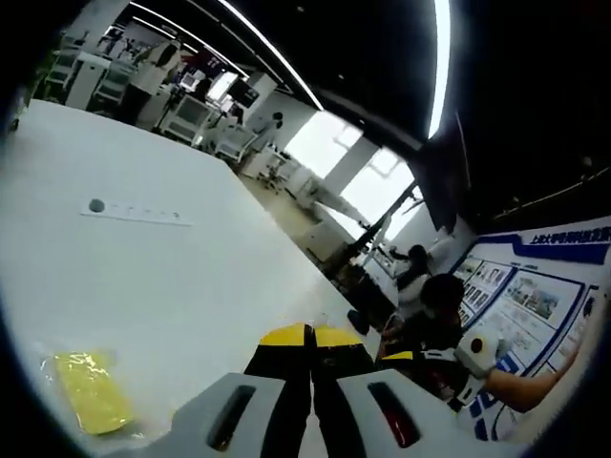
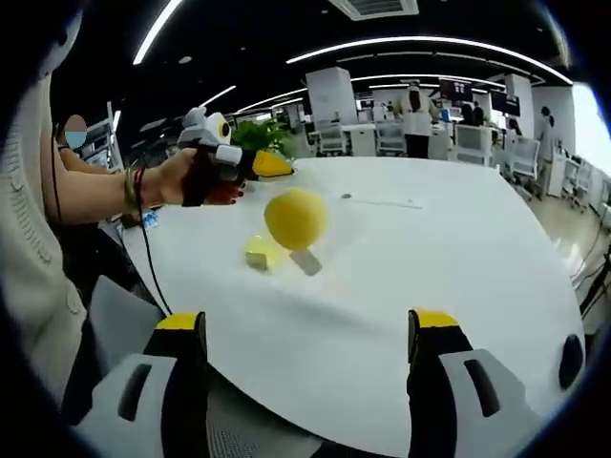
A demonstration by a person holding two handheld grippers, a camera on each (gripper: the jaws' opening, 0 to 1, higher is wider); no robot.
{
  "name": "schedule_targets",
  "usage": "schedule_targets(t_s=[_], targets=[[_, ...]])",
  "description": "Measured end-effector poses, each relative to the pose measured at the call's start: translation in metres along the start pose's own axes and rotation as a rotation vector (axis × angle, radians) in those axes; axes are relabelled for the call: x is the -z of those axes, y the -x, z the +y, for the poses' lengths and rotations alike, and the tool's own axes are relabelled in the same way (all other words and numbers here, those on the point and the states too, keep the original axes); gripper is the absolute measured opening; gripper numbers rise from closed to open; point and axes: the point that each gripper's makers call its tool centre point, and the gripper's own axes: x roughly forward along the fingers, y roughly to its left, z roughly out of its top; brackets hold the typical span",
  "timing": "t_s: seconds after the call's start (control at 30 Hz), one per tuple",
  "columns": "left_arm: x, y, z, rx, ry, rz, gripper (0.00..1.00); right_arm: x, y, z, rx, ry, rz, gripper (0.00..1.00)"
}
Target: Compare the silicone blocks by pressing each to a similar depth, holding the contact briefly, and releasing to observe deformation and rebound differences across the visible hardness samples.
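White round table [image 2: 458,248], yellow silicone block [image 2: 260,253], open-plan office, ceiling light strips [image 2: 420,43]

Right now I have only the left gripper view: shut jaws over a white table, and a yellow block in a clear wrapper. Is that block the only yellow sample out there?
Observer: No. The right gripper view shows a round yellow ball close beside the yellow block. I cannot tell whether they touch.
Operator: Is the right gripper ready to press?
Observer: The right gripper has its jaws wide open near the table edge, short of both samples.
Operator: Where is the left gripper relative to them?
Observer: The left gripper, held in a hand, hangs in the air up and to the left of the ball, touching neither sample.
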Motion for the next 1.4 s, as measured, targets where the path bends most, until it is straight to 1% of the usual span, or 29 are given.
schedule_targets(t_s=[0.07, 0.13, 0.17, 0.27, 0.3, 0.33, 0.4, 0.47, 0.5, 0.53, 0.57, 0.6, 0.67, 0.7, 0.73, 0.8, 0.87, 0.9, 0.93, 1.0, 1.07, 1.1, 1.13, 1.17, 1.23, 1.27, 1.4], targets=[[0.005, -0.005, 0.001, 0.004, 0.006, 0.013, 0.00, 0.000, 0.001, -0.001, 0.008, 0.005, -0.003, 0.81], [0.009, -0.009, 0.004, -0.002, 0.001, 0.014, 0.00, 0.000, 0.001, -0.001, 0.017, 0.001, -0.014, 0.80], [0.012, -0.012, 0.006, -0.002, 0.027, 0.019, 0.00, -0.001, 0.001, -0.001, 0.018, 0.003, -0.021, 0.79], [0.016, -0.017, 0.014, -0.015, 0.051, 0.000, 0.00, 0.001, -0.001, 0.003, 0.011, -0.013, -0.020, 0.79], [0.017, -0.018, 0.020, -0.028, 0.086, -0.015, 0.00, 0.003, -0.002, 0.004, 0.006, -0.018, -0.017, 0.79], [0.017, -0.019, 0.021, -0.030, 0.093, -0.018, 0.00, 0.004, -0.004, 0.005, 0.003, -0.024, -0.015, 0.79], [0.019, -0.020, 0.031, -0.044, 0.131, -0.031, 0.00, 0.006, -0.006, 0.007, -0.004, -0.029, -0.007, 0.79], [0.020, -0.020, 0.040, -0.059, 0.149, -0.045, 0.00, 0.008, -0.007, 0.008, -0.006, -0.033, -0.001, 0.79], [0.021, -0.021, 0.045, -0.065, 0.174, -0.052, 0.00, 0.009, -0.007, 0.008, -0.008, -0.034, 0.006, 0.78], [0.020, -0.020, 0.049, -0.074, 0.180, -0.065, 0.00, 0.010, -0.007, 0.007, -0.009, -0.033, 0.011, 0.78], [0.020, -0.020, 0.055, -0.081, 0.217, -0.079, 0.00, 0.011, -0.007, 0.007, -0.010, -0.033, 0.014, 0.78], [0.021, -0.020, 0.059, -0.083, 0.226, -0.085, 0.00, 0.011, -0.008, 0.005, -0.009, -0.035, 0.016, 0.78], [0.020, -0.020, 0.070, -0.109, 0.253, -0.110, 0.00, 0.011, -0.008, 0.002, -0.008, -0.039, 0.020, 0.78], [0.018, -0.020, 0.072, -0.110, 0.270, -0.127, 0.00, 0.012, -0.008, 0.001, -0.006, -0.036, 0.025, 0.77], [0.018, -0.019, 0.080, -0.138, 0.286, -0.145, 0.00, 0.012, -0.008, 0.001, -0.006, -0.036, 0.026, 0.77], [0.019, -0.020, 0.089, -0.156, 0.297, -0.157, 0.00, 0.013, -0.008, 0.000, -0.008, -0.036, 0.031, 0.77], [0.021, -0.022, 0.101, -0.200, 0.350, -0.175, 0.00, 0.014, -0.008, -0.001, -0.011, -0.039, 0.035, 0.76], [0.022, -0.022, 0.102, -0.199, 0.342, -0.174, 0.00, 0.015, -0.008, -0.001, -0.011, -0.040, 0.036, 0.76], [0.025, -0.024, 0.111, -0.236, 0.357, -0.185, 0.00, 0.016, -0.009, -0.001, -0.013, -0.043, 0.039, 0.76], [0.029, -0.028, 0.117, -0.243, 0.375, -0.185, 0.00, 0.018, -0.011, -0.002, -0.016, -0.046, 0.048, 0.76], [0.035, -0.031, 0.128, -0.288, 0.385, -0.175, 0.00, 0.020, -0.011, -0.002, -0.016, -0.047, 0.054, 0.75], [0.037, -0.033, 0.129, -0.282, 0.389, -0.171, 0.00, 0.020, -0.011, -0.002, -0.017, -0.049, 0.054, 0.75], [0.039, -0.034, 0.133, -0.295, 0.392, -0.163, 0.00, 0.020, -0.012, -0.002, -0.019, -0.051, 0.054, 0.75], [0.045, -0.036, 0.139, -0.326, 0.390, -0.148, 0.00, 0.021, -0.012, -0.003, -0.020, -0.052, 0.057, 0.74], [0.051, -0.040, 0.146, -0.339, 0.393, -0.134, 0.00, 0.025, -0.013, -0.005, -0.017, -0.049, 0.067, 0.74], [0.054, -0.039, 0.151, -0.367, 0.390, -0.121, 0.00, 0.026, -0.013, -0.005, -0.018, -0.056, 0.066, 0.73], [0.059, -0.041, 0.162, -0.394, 0.396, -0.112, 0.00, 0.029, -0.015, -0.006, -0.017, -0.067, 0.071, 0.73]])
